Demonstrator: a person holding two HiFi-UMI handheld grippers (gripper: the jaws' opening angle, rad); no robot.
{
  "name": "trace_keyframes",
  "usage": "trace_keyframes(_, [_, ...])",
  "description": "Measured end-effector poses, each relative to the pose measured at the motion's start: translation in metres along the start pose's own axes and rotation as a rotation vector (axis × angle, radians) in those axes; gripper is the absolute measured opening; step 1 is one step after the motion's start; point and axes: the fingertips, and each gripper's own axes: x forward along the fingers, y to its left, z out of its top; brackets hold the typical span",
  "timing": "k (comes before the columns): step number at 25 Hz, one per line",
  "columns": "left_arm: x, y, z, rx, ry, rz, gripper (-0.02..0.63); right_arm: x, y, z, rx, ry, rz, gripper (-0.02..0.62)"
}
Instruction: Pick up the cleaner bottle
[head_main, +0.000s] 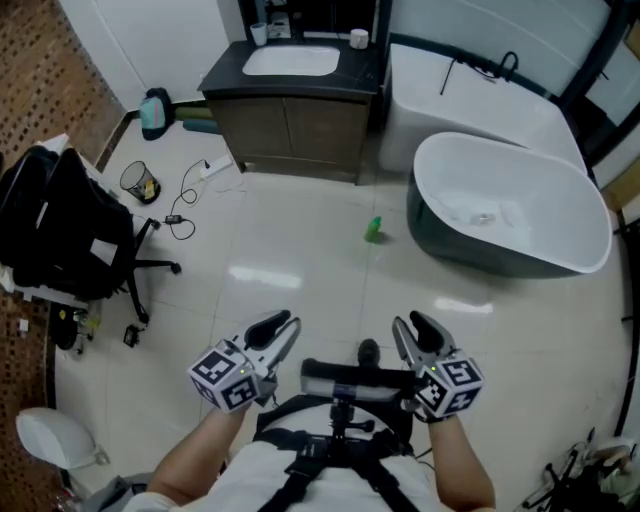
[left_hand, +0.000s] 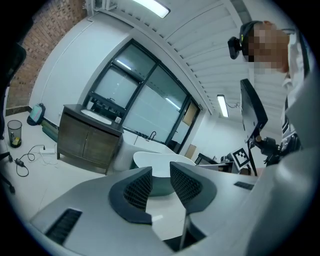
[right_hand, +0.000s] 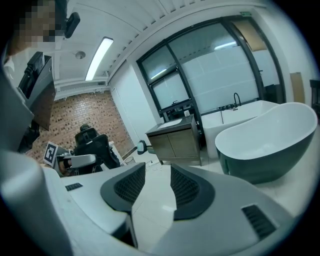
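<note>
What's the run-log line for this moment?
phase: pre-grasp | left claw: open, empty | right claw: open, empty | cleaner bottle: on floor beside bathtub, untouched

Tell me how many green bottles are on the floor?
1. The green bottle sits on the floor beside the bathtub, out in front of the sink cabinet. More could be hidden behind the bathtub.

Small green cleaner bottle (head_main: 373, 230), standing on the pale floor (head_main: 300, 225), near the bathtub's (head_main: 450, 245) dark side
</note>
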Motion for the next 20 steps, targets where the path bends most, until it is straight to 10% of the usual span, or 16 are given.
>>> trace_keyframes(20, [0.26,0.113,0.005,0.043,0.179,0.064,0.107,0.18,-0.194,0.069,-0.07,0.132,0.044,0.155])
